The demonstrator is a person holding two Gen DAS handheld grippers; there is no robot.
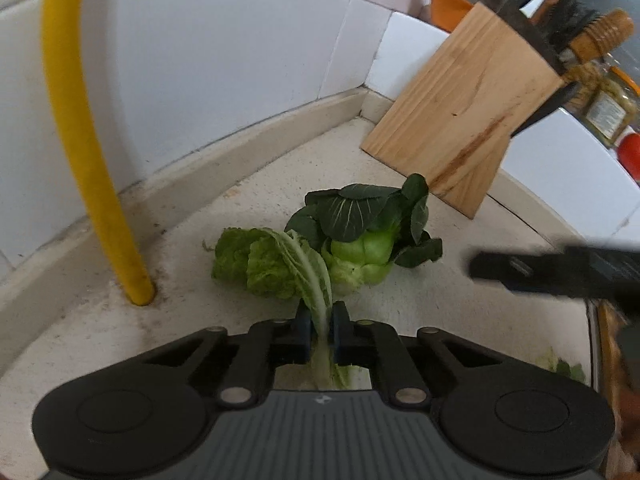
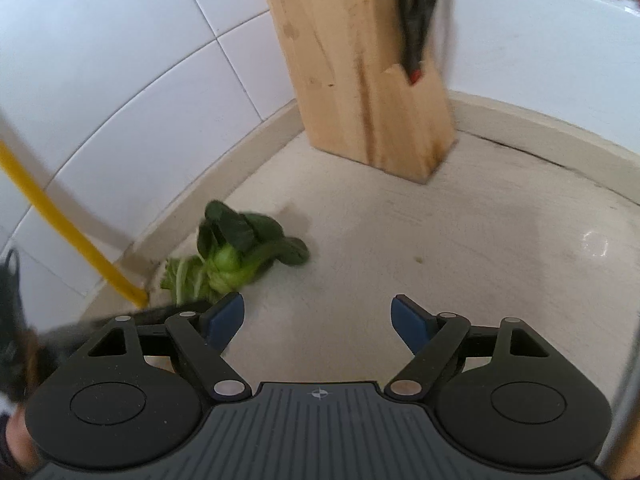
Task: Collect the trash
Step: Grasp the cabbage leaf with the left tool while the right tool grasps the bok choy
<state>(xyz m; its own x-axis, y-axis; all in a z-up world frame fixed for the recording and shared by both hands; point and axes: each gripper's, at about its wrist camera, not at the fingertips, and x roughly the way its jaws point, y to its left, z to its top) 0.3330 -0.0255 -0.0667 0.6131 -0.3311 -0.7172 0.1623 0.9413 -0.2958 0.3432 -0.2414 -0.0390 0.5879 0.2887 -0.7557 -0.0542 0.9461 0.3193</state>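
Note:
A pale green cabbage leaf [image 1: 272, 264] lies on the speckled counter [image 1: 248, 192], its white stem running back between my left gripper's pads. My left gripper [image 1: 321, 326] is shut on that stem. Right behind the leaf sits a small bok choy [image 1: 360, 236] with dark leaves and a light green base. In the right wrist view the bok choy [image 2: 236, 252] and the leaf [image 2: 182, 280] lie ahead and to the left of my right gripper [image 2: 318, 316], which stands open over bare counter with nothing between its fingers. That gripper shows as a dark blurred bar [image 1: 560, 272] at the right of the left wrist view.
A yellow hose [image 1: 76, 128] rises from the counter by the tiled wall, left of the greens. A wooden knife block [image 2: 360, 68] with knives and scissors stands in the back corner. Jars and an orange bowl [image 1: 448, 6] sit beyond it. Green scraps [image 1: 560, 364] lie lower right.

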